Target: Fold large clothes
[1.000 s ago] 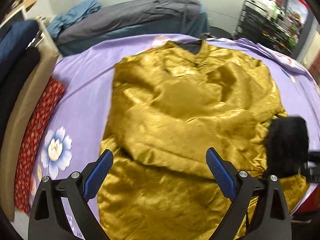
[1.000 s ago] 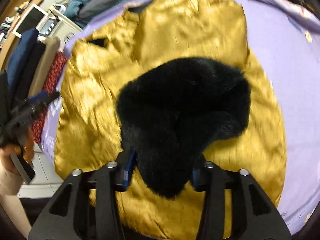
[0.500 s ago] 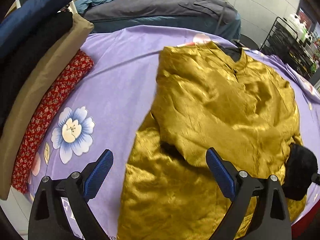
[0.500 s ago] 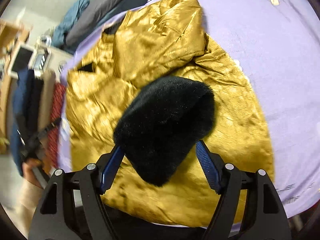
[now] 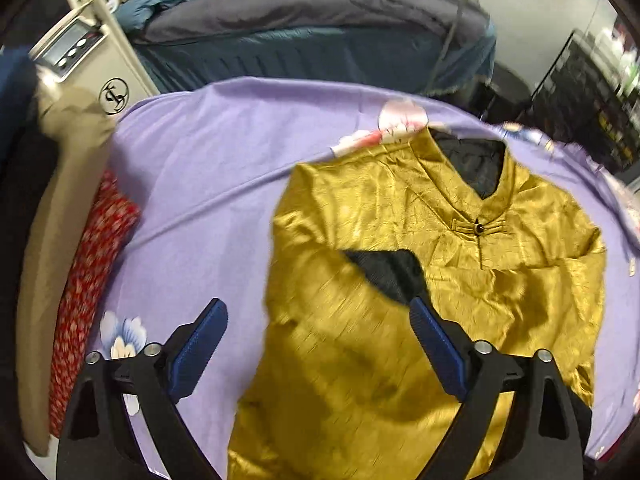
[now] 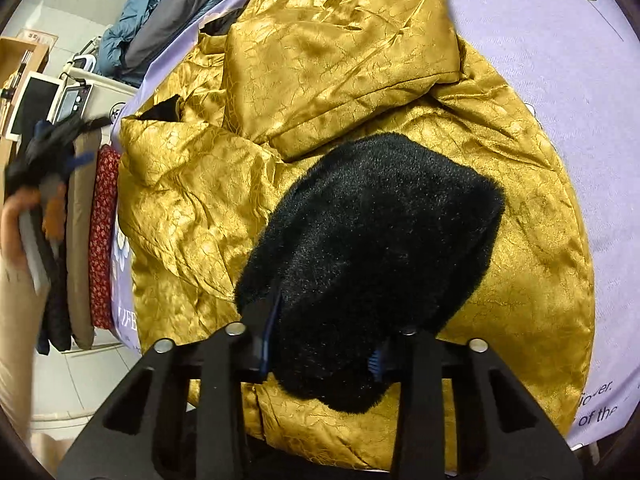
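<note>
The right gripper (image 6: 324, 344) has just been closing and now pinches a black furry cuff (image 6: 372, 264), its blue pads pressed into the pile on both sides. The left gripper (image 5: 316, 344) stands wide, having just narrowed slightly, with nothing between its pads; one pad hangs over the purple sheet (image 5: 208, 208), the other over the gold jacket (image 5: 400, 320).

The jacket lies spread across the middle of the sheet, hem at the near edge, collar toward the far edge, one sleeve folded over the front. Printed words at the sheet's near right corner read partly "of the" (image 6: 598, 414); the rest is cut off.

Along the left edge lies a stack of folded clothes (image 5: 80, 280). Beyond the far left corner stands a beige cabinet with a round black logo (image 5: 114, 97), its letters unreadable.
</note>
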Demonstrator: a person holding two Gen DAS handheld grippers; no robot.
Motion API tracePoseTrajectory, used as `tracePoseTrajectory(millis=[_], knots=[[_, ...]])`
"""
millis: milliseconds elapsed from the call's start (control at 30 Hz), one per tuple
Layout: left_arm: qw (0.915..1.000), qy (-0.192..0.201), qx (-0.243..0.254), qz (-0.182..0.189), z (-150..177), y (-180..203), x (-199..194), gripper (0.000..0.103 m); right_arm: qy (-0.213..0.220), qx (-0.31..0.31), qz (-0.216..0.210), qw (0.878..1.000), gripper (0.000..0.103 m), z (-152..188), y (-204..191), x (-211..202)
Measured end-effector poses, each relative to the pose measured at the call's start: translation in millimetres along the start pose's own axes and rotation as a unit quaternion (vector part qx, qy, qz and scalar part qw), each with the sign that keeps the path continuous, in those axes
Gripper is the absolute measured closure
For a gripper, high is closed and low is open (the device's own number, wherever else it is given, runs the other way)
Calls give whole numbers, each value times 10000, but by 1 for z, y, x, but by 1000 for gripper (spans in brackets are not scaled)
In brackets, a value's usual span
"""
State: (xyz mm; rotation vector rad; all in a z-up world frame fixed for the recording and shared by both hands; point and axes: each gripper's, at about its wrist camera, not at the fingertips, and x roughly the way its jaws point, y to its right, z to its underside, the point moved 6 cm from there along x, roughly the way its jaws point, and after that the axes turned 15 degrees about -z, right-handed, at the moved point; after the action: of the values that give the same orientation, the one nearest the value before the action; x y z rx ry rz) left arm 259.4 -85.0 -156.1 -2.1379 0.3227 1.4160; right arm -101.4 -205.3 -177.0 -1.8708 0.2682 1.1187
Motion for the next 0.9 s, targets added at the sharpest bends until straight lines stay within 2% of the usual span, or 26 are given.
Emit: tracePoseTrajectory(millis=[67,133,167,233,300,400,500,600,667,733,800,833,867,900], knots=[[9995,-220,205,-123,-3,15,14,37,-17,-144,66,9999,77,2,-3,-1],[9981,-419,355,-289,-2,24,25,62,-37,-279,121,9995,80,2,-6,0],[9976,-442,406,-354,0,25,28,67,-53,-390,186,9991,82,3,-10,-2],[9970,-441,445,-463,2,20,31,87,-24,-572,294,9979,85,1,-17,-3],[9975,-488,285,-413,1,5,33,94,49,-783,301,9965,89,-3,-27,-11],[9976,-575,-103,-370,-6,-27,39,96,258,-1036,306,9938,93,-19,-41,-26],[9959,-634,-417,-493,-15,-63,54,96,500,-1278,337,9900,99,-44,-54,-43],[9919,-777,-883,-487,-21,-91,67,97,710,-1843,708,9777,101,-82,-72,-55],[9873,-1002,-1203,-267,-21,-102,80,97,753,-2074,813,9720,101,-111,-79,-56],[9827,-1201,-1411,-83,-19,-106,89,96,410,-1747,605,9819,100,-131,-73,-43],[9816,-1244,-1450,-12,-18,-107,93,88,419,-1259,419,9903,98,-141,-65,-38],[9820,-1179,-1475,-27,-17,-108,90,78,494,-991,238,9936,94,-142,-61,-36],[9828,-1102,-1478,-53,-16,-110,87,70,476,-864,109,9951,78,-139,-61,-33],[9841,-996,-1469,-91,-16,-112,83,53,459,-765,50,9960,44,-135,-60,-31]])
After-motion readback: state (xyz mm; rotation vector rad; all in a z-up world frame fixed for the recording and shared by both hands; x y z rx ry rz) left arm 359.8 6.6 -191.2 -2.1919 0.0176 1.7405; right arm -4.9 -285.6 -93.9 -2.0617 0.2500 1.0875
